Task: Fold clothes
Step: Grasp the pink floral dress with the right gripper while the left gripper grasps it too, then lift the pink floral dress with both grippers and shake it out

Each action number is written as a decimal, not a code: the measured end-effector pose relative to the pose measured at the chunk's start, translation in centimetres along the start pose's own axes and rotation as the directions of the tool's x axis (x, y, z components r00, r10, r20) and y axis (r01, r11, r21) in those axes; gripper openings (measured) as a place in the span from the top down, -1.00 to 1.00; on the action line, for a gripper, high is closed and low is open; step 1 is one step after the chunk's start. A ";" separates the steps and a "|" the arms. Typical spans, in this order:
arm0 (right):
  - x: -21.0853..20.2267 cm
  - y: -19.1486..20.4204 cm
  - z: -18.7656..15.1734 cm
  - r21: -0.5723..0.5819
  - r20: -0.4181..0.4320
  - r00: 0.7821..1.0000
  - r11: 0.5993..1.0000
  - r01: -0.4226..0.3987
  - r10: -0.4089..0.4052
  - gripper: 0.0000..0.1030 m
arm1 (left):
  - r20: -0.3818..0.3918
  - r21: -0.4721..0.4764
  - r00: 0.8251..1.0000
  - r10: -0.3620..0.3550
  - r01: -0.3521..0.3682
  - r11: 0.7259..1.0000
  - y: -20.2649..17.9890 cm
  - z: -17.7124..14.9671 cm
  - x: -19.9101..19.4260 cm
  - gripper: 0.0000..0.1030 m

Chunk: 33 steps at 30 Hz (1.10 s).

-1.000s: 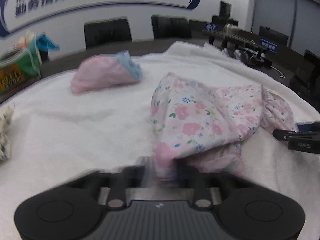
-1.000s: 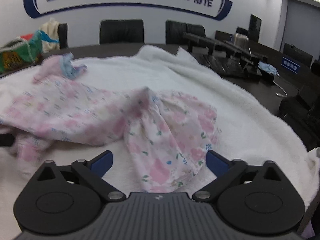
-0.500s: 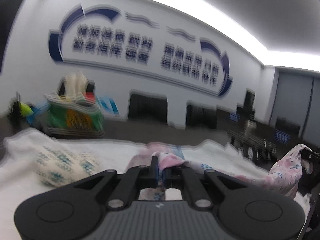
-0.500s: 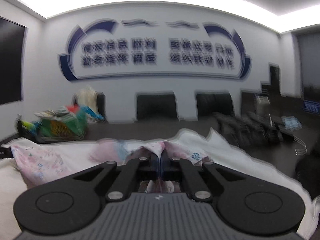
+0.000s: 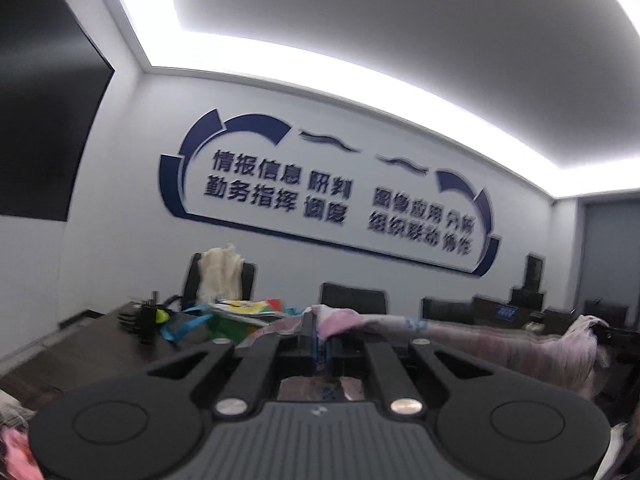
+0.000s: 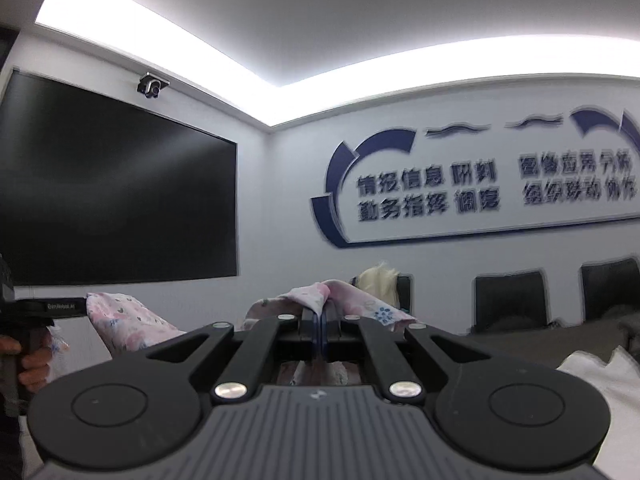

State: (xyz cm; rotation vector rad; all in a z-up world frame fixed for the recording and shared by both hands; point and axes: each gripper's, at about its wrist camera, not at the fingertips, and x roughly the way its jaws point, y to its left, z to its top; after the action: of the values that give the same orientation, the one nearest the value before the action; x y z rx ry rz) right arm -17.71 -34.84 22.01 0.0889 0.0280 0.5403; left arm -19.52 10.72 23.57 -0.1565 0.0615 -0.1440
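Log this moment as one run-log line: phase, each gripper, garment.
phase: lift | left gripper: shut on floral garment | right gripper: shut on floral garment | garment: stretched between both, off the table

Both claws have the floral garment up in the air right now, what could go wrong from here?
1. Each claw pinches only a small bit of the garment: the left claw and right claw grip near an edge, so cloth might slip out.
2. The fabric is stretched between them; pulling further apart could tear it free.
3. The bag and the dark gadget sit on the table nearby; a swinging hem may snag them.
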 end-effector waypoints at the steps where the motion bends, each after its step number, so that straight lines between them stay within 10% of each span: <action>1: 1.4 -0.5 -0.1 0.020 -0.040 0.999 1.000 0.015 -0.014 0.98 | -0.040 0.012 0.999 0.021 -0.020 1.000 0.6 0.2 1.7 0.93; 3: 4.2 -1.5 -0.4 0.058 -0.119 0.992 0.997 0.048 -0.040 0.98 | -0.193 -0.003 0.980 0.039 -0.041 0.999 2.5 -1.1 7.1 0.74; 5: 7.9 -2.8 -1.8 0.070 -0.226 0.968 0.990 0.124 -0.105 0.89 | -0.350 -0.004 0.931 0.105 -0.114 0.993 4.0 -4.3 13.0 -0.02; 8: 15.1 -5.9 -7.0 0.002 -0.429 0.850 0.940 0.341 -0.307 0.14 | -0.501 0.023 0.840 0.210 -0.229 0.973 5.0 -9.4 16.8 0.13; 10: 16.2 -6.9 -10.2 -0.027 -0.492 0.789 0.912 0.409 -0.368 0.15 | -0.497 -0.008 0.857 0.135 -0.160 0.987 5.2 -11.8 15.1 0.00; 14: 13.3 -5.8 -13.6 -0.040 -0.488 0.839 0.966 0.255 -0.241 -0.54 | -0.468 0.086 0.874 0.128 -0.098 0.991 5.0 -15.6 10.8 -0.32; 18: 13.0 -3.0 -16.3 -0.178 -0.546 0.806 0.972 0.153 -0.227 -0.54 | -0.453 0.255 0.851 0.264 -0.159 0.954 4.4 -18.2 10.4 -0.32; 21: 13.0 -1.7 -19.2 -0.267 -0.563 0.798 0.961 0.072 -0.216 -0.49 | -0.478 0.268 0.826 0.298 -0.186 0.945 5.2 -19.4 11.8 0.06; 22: 13.7 -1.4 -20.1 -0.281 -0.564 0.796 0.957 0.064 -0.219 -0.24 | -0.493 0.252 0.818 0.295 -0.191 0.949 5.7 -19.5 12.3 0.86; 24: 14.7 -1.8 -20.4 -0.230 -0.578 0.790 0.970 0.084 -0.205 0.51 | -0.518 0.210 0.803 0.294 -0.213 0.954 6.2 -19.3 13.1 0.97; 25: 15.1 -2.2 -20.0 -0.175 -0.578 0.794 0.979 0.103 -0.187 0.97 | -0.490 0.192 0.823 0.288 -0.220 0.956 6.3 -18.9 12.4 0.97; 33: 6.4 -2.7 -10.1 -0.096 -0.313 0.932 0.982 0.163 -0.185 0.97 | -0.177 -0.061 0.965 0.196 -0.210 0.976 7.2 -8.6 3.4 1.00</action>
State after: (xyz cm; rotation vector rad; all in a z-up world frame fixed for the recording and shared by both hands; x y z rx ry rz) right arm -11.38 -33.04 11.68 -0.0690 0.3328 0.3728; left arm -15.83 15.97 13.77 -0.2155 0.2527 0.0508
